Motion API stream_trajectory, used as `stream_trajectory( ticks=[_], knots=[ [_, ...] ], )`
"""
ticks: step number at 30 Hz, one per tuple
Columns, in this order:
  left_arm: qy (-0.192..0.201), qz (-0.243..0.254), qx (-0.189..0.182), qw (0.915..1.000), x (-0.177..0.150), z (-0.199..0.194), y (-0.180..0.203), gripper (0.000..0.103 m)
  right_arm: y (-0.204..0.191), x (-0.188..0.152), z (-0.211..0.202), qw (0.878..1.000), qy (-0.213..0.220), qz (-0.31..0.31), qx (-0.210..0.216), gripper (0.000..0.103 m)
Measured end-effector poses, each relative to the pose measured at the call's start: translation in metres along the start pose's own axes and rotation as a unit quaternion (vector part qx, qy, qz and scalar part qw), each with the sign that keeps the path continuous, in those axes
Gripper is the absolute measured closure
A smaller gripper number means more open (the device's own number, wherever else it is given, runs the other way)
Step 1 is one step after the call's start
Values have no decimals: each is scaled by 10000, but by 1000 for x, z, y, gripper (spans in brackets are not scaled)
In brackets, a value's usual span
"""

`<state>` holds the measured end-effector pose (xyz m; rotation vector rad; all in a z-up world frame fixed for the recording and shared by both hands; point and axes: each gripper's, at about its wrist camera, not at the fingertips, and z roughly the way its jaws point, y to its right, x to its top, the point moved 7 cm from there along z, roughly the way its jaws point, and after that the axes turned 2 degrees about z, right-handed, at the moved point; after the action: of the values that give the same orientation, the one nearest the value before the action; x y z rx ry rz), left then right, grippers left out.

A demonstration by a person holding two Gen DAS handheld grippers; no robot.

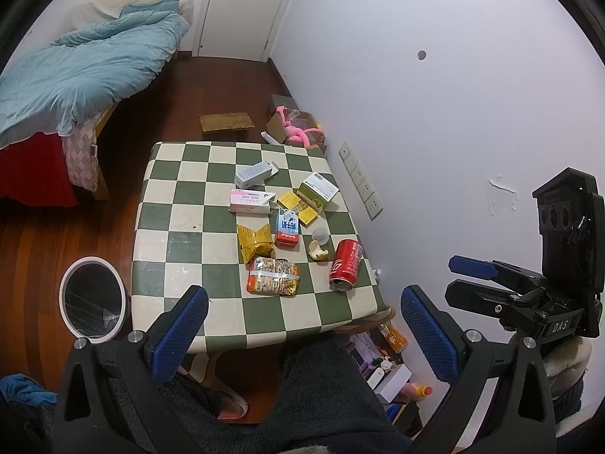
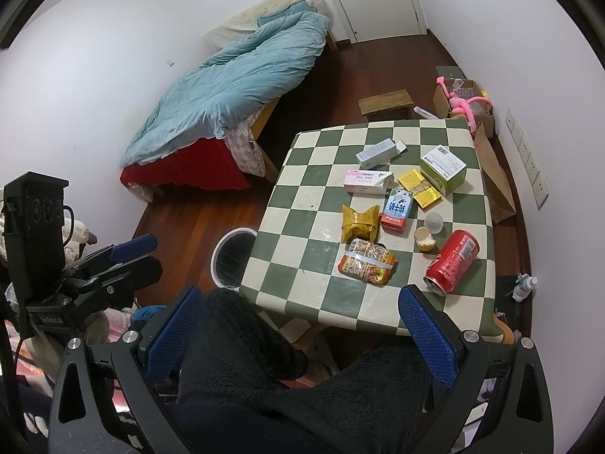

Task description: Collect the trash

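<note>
Trash lies on the green-and-cream checked table (image 1: 177, 265) (image 2: 302, 227): a red can on its side (image 1: 345, 263) (image 2: 452, 261), an orange snack pack (image 1: 273, 276) (image 2: 366, 266), a yellow wrapper (image 1: 254, 244) (image 2: 360, 223), a blue-and-red carton (image 1: 288, 227) (image 2: 397, 209), a bread piece (image 1: 317, 250) (image 2: 424, 239), a pink box (image 1: 250, 201) (image 2: 367, 181), a green box (image 1: 317, 191) (image 2: 443, 168) and a grey box (image 1: 254, 174) (image 2: 378, 153). A white-rimmed bin (image 1: 92, 299) (image 2: 231, 257) stands left of the table. My left gripper (image 1: 302, 325) and right gripper (image 2: 298, 325) are open and empty, held back from the table's near edge.
A bed with a blue duvet (image 1: 83, 75) (image 2: 234, 87) fills the left. A low wooden stool (image 1: 227, 122) and a box with a pink toy (image 1: 298, 128) stand beyond the table. Bottles and boxes (image 1: 393, 370) sit on the floor by the wall. My dark-clad legs (image 2: 264, 378) are below.
</note>
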<state>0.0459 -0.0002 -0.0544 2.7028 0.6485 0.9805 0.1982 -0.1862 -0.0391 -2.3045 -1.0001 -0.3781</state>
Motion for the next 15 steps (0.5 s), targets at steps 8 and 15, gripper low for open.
stream_trajectory(
  ticks=[8, 15],
  knots=[
    [-1, -11, -4, 10000, -1, 0, -1, 0, 0, -1, -1, 10000, 2, -8, 10, 0],
    [-2, -17, -10, 10000, -1, 0, -1, 0, -1, 4, 2, 10000, -3, -12, 15, 0]
  ],
)
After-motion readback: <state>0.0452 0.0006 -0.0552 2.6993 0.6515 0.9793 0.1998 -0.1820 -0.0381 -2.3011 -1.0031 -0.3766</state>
